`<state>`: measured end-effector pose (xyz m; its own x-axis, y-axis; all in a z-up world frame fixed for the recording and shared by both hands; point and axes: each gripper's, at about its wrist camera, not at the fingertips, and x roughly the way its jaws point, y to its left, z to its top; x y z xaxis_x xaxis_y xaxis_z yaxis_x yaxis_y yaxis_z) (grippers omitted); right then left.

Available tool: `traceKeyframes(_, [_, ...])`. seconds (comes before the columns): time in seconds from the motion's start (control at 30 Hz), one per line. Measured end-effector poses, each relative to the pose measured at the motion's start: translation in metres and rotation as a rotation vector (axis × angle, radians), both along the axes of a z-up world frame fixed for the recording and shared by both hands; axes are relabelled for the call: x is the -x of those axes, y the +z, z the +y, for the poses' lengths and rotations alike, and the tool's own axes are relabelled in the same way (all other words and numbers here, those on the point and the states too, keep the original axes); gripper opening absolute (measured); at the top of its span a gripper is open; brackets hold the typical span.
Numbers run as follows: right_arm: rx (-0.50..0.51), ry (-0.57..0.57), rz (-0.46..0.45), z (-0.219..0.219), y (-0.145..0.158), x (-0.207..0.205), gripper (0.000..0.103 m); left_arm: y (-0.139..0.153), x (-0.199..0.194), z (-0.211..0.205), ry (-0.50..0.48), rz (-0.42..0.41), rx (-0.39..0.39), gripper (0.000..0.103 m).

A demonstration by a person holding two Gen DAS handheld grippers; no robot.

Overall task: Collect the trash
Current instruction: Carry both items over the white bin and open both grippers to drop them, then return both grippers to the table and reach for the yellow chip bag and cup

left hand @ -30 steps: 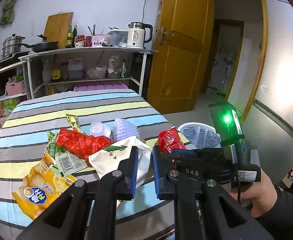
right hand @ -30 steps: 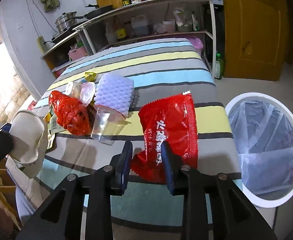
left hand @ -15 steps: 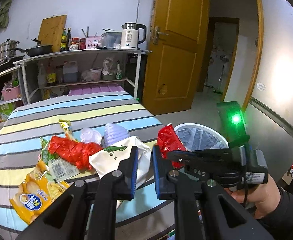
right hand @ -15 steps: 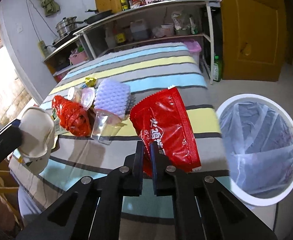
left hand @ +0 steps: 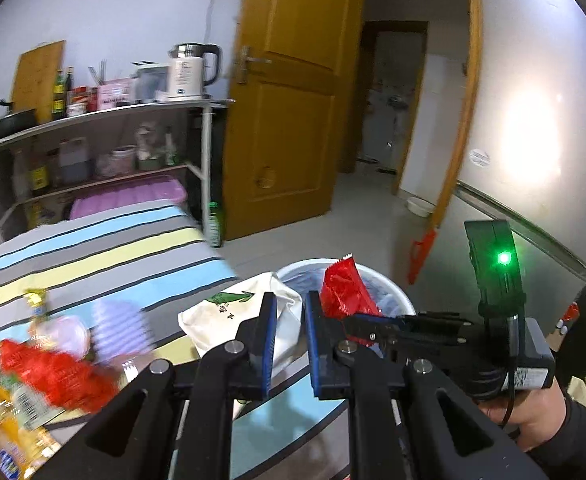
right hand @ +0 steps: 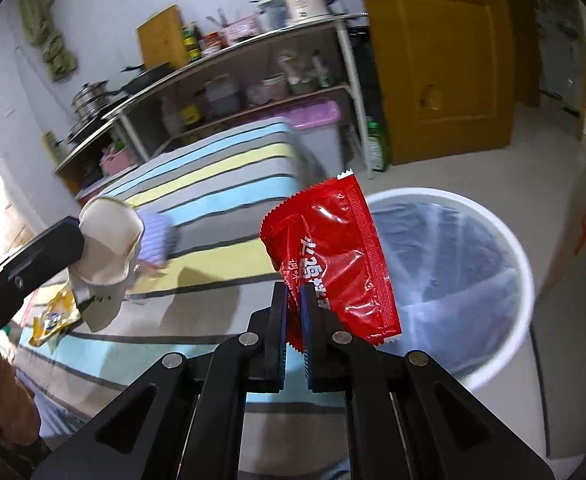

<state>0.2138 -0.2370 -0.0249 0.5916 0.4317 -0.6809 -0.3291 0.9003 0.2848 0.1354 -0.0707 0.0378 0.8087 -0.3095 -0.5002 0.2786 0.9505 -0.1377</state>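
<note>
Two claws each carry a piece of trash toward the bin. The right claw [right hand: 291, 312] is closed tight on the lower edge of the red wrapper [right hand: 333, 256], holding it upright and clear of the bench [right hand: 197, 320], beside the white bin's rim [right hand: 521, 264], probably so it can drop inside. The left claw [left hand: 285, 332] pinches the cream paper bag [left hand: 237, 312] over the bench edge nearest the bin, its jaws narrowly apart around the bag. More wrappers [left hand: 53, 372] lie back on the bench, so collecting is judged partway done.
</note>
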Motion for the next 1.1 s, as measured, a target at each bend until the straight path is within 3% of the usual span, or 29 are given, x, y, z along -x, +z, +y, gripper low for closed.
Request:
traceKeyframes(0.3, [0.001,-0.090,0.059,-0.051,-0.022,-0.017,0.007,-0.018,-0.051,-0.049,-0.117,0.056,0.014,0.015])
traceKeyframes(0.67, [-0.005,-0.129,0.137,-0.070,-0.051,-0.038,0.011,-0.048,-0.091,-0.065,-0.138,0.165,0.051,0.015])
traceKeyframes(0.9, [-0.013,-0.132,0.118,-0.072,-0.047,-0.033,0.011,-0.047,-0.086,-0.057,-0.116,0.158,0.065,0.016])
traceKeyframes(1.1, [-0.017,-0.120,0.049,-0.067,-0.023,-0.014,0.016,-0.039,-0.070,-0.041,-0.080,0.130,0.066,0.024])
